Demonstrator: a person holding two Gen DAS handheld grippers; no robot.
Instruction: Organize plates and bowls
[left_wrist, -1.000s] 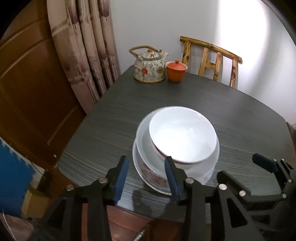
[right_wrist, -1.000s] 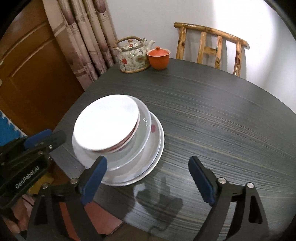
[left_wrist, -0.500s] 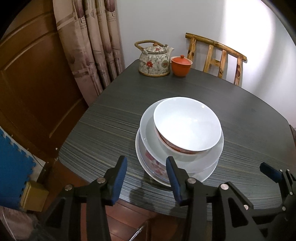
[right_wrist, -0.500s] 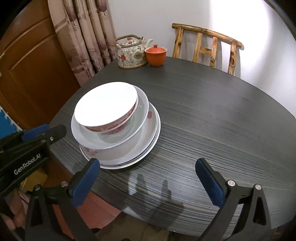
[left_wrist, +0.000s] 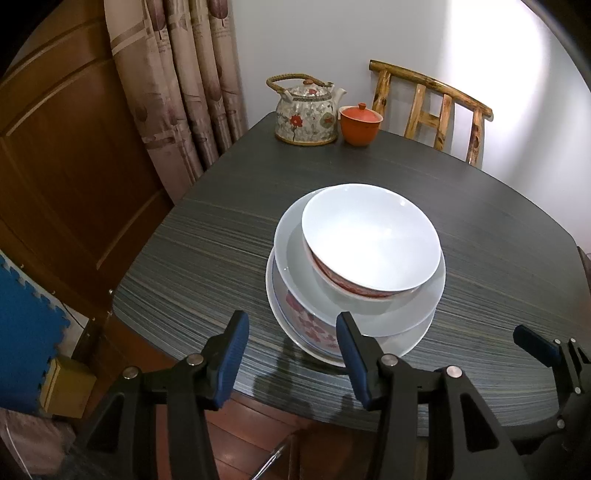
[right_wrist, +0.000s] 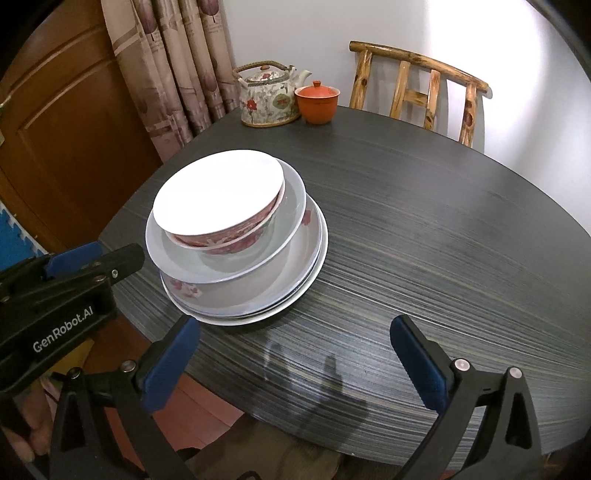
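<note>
The interior of the top bowl (left_wrist: 371, 236) is shown only in the left wrist view: plain white, glossy, with a red-patterned outer band. In the right wrist view the same bowl (right_wrist: 218, 192) is seen side-on, and a second red-flowered bowl (right_wrist: 236, 245) is revealed nested beneath it, which the left view largely conceals. The stack is found on the dark striped table (right_wrist: 424, 236), towards its near left edge: bowls are seated in a wide white dish (right_wrist: 288, 218), under which several flat plates (right_wrist: 295, 288) with red floral print are layered. The stack is observed slightly off-centre, upper pieces shifted towards the left rim. The left gripper (left_wrist: 291, 350) is held just short of the stack; its jaws are opening and nothing is between them. The right gripper (right_wrist: 293, 363) is spread wide over bare tabletop, right of the stack, empty. A floral teapot (left_wrist: 306, 112) and an orange lidded cup (left_wrist: 360, 123) are noted at the far edge, before a wooden chair (left_wrist: 432, 107). A curtain (right_wrist: 173, 66) is recorded at the left.
</note>
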